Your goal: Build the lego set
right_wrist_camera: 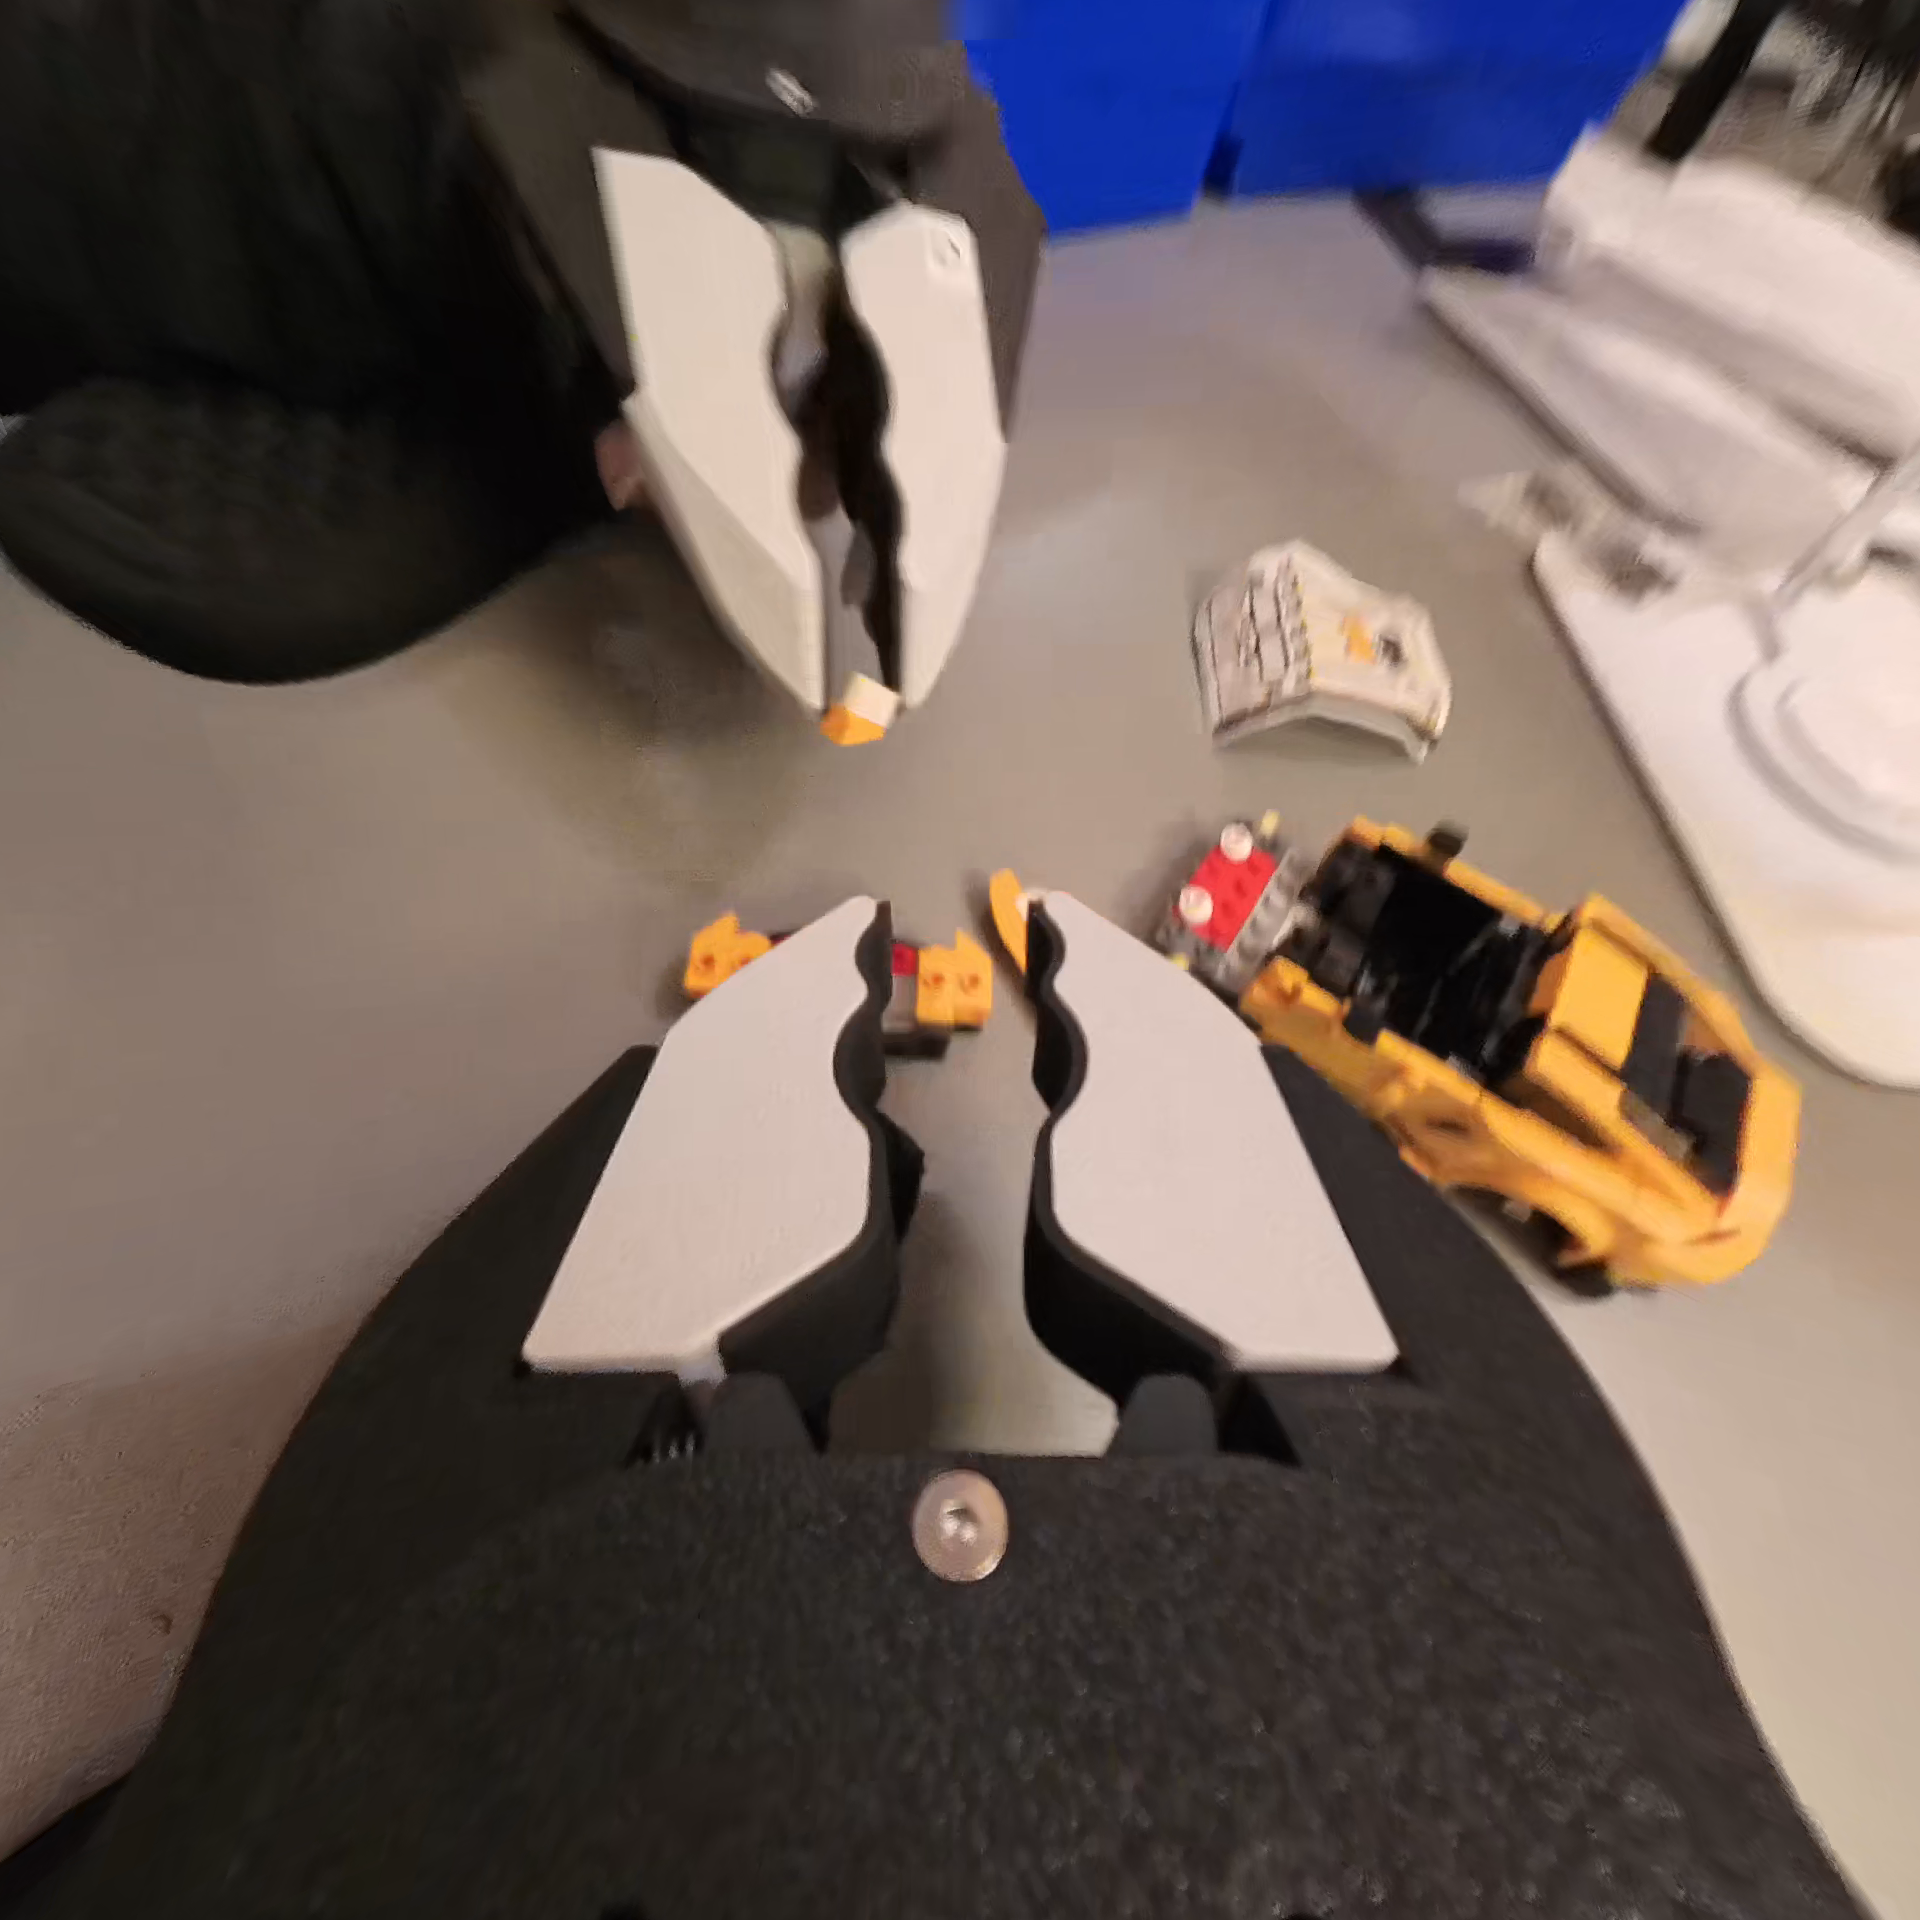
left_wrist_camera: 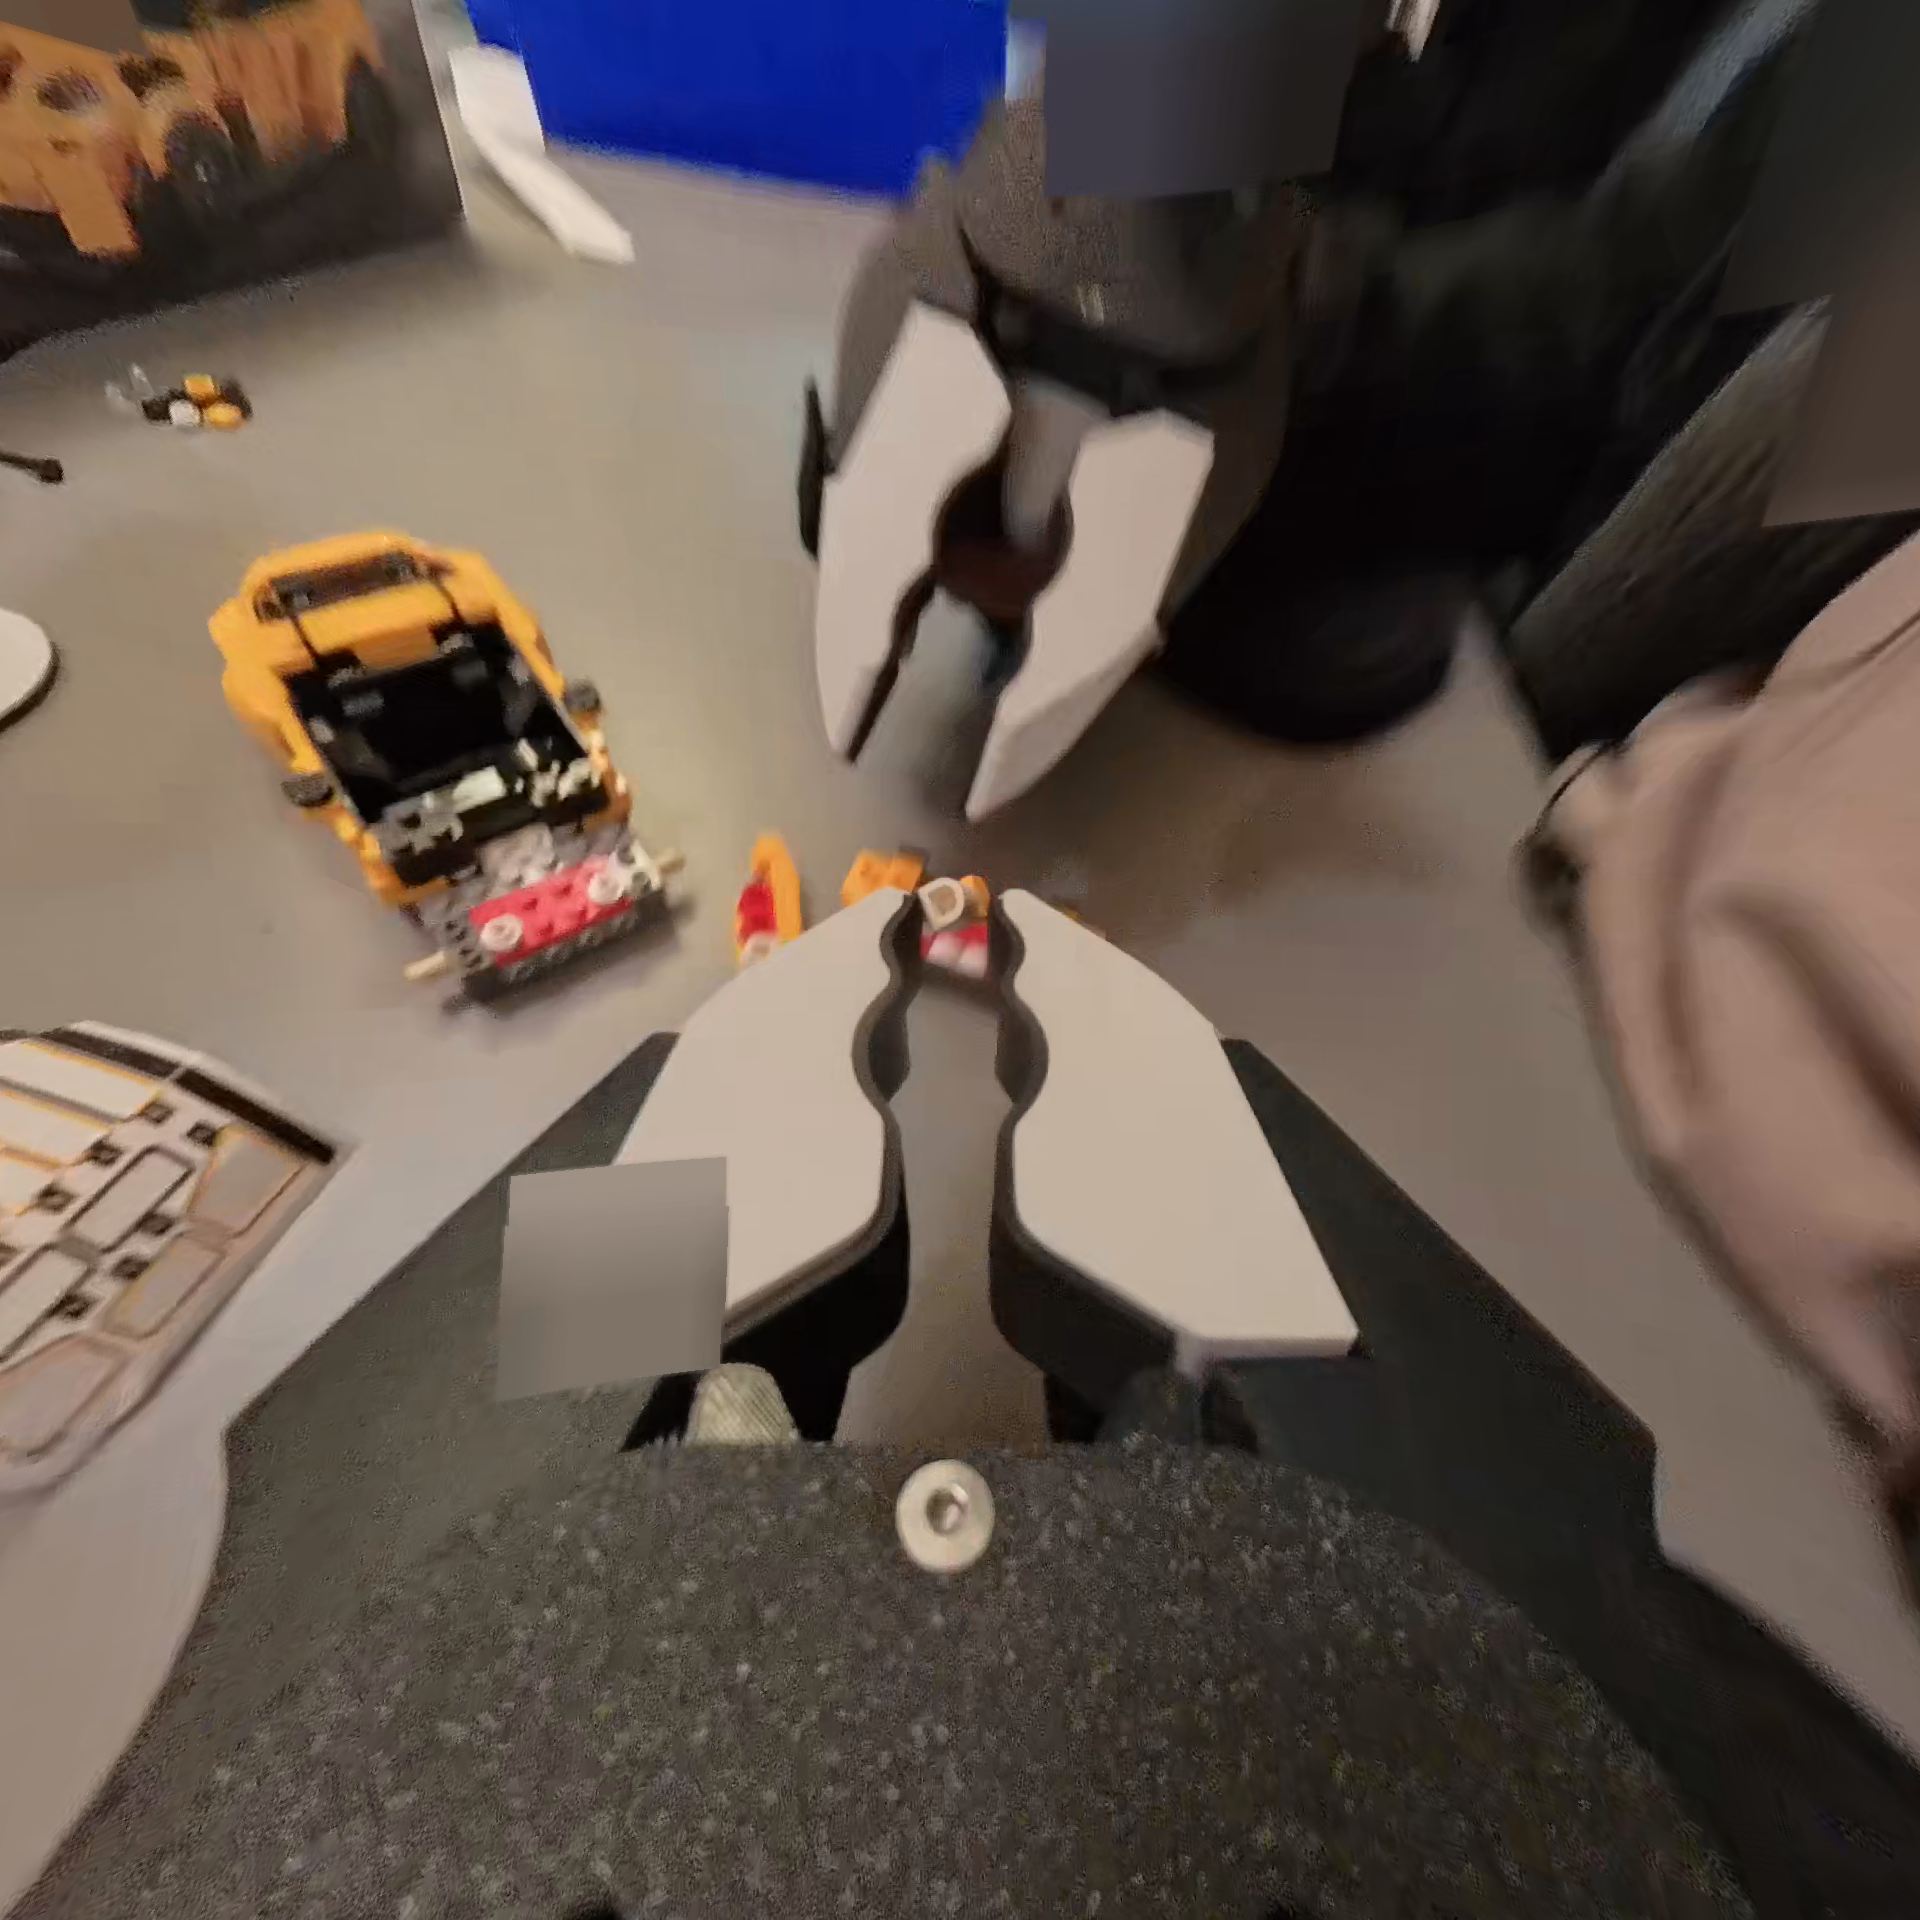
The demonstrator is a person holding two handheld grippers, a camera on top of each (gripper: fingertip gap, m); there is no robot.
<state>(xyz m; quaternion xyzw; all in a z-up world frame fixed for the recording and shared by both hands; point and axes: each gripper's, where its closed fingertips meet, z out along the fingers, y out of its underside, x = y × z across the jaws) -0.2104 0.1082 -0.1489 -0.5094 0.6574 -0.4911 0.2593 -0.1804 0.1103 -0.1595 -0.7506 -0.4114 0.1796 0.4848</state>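
A partly built orange and black lego car [left_wrist_camera: 416, 727] lies on the grey table, its red and grey end bare; it also shows in the right wrist view [right_wrist_camera: 1507, 1060]. My left gripper [left_wrist_camera: 954, 914] is shut on a small white and orange piece [left_wrist_camera: 943, 900], held above the table [right_wrist_camera: 857, 717]. Loose orange and red pieces [left_wrist_camera: 769, 904] lie just beyond its tips. My right gripper [right_wrist_camera: 956, 914] is open and empty, hovering over those loose pieces [right_wrist_camera: 951, 982]. It faces the left gripper in the left wrist view [left_wrist_camera: 914, 774].
The set's box [left_wrist_camera: 208, 135] and a blue bin [left_wrist_camera: 748, 83] stand at the back. A sticker sheet [left_wrist_camera: 114, 1195] lies beside the car. Small spare pieces [left_wrist_camera: 192, 400] sit far left. A white stand base [right_wrist_camera: 1766, 831] is beyond the car. A person's sleeve [left_wrist_camera: 1766, 935] is at right. About 4 cm separates my left fingertips from my right.
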